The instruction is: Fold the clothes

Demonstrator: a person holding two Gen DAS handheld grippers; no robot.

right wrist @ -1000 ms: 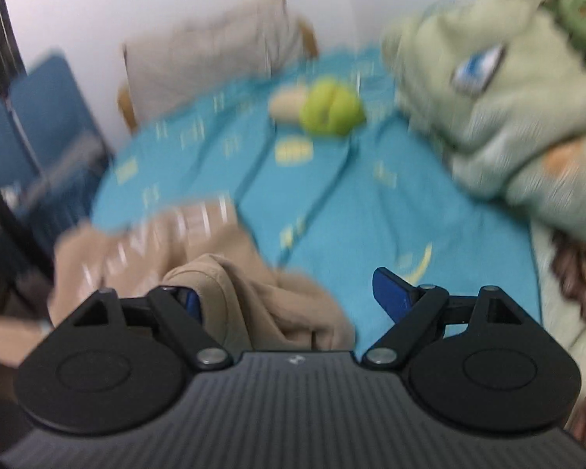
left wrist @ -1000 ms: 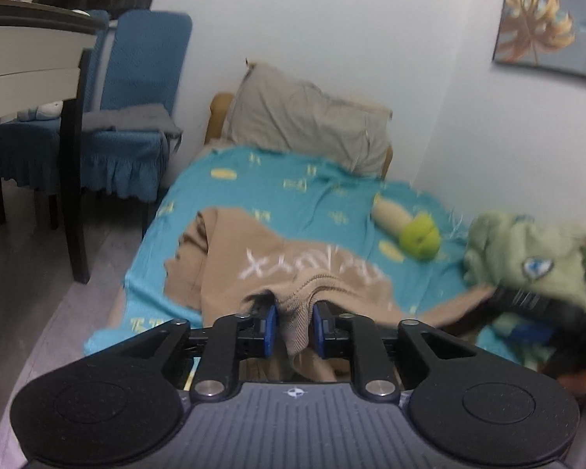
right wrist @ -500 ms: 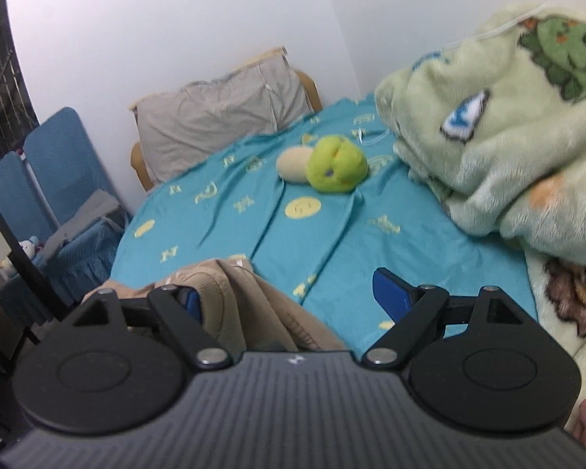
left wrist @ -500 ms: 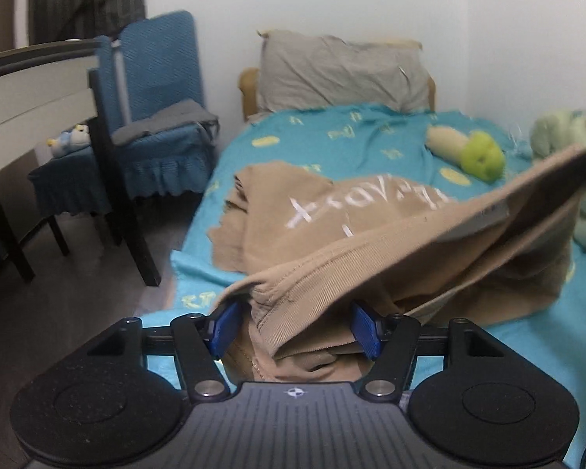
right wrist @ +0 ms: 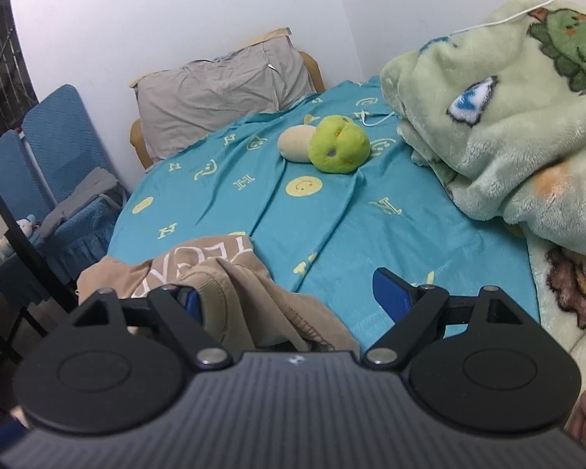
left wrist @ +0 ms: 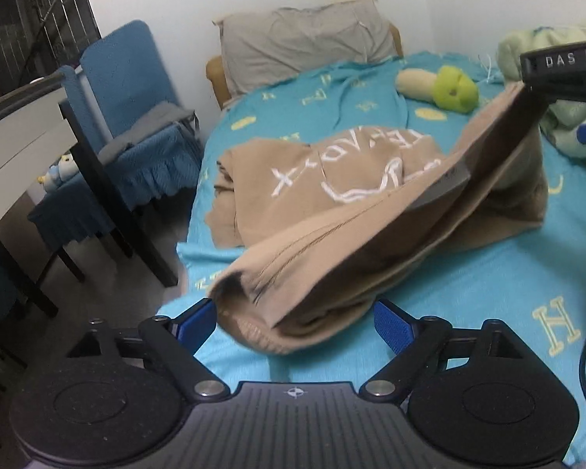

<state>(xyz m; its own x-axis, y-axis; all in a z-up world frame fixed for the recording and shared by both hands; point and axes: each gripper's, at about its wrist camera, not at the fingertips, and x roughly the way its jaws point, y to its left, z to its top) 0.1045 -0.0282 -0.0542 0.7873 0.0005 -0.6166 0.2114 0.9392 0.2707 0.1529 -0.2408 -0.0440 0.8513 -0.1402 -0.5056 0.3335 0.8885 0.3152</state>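
Since earlier: left hand-held gripper (left wrist: 295, 322) released hem; right hand-held gripper (right wrist: 289, 297) also spread. Tan sweater (left wrist: 332, 179): soft, limp, light; you pinch ribbed hem.

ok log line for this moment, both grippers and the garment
left gripper: open, tan sweatshirt hem between fingers | right gripper: open, cloth draped over it | step: fold unfinished

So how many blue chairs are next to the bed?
2, both left of the bed near the pillow: one blue chair with grey cloth on its seat, another blue chair in front of it, partly cut off. Others may be hidden.
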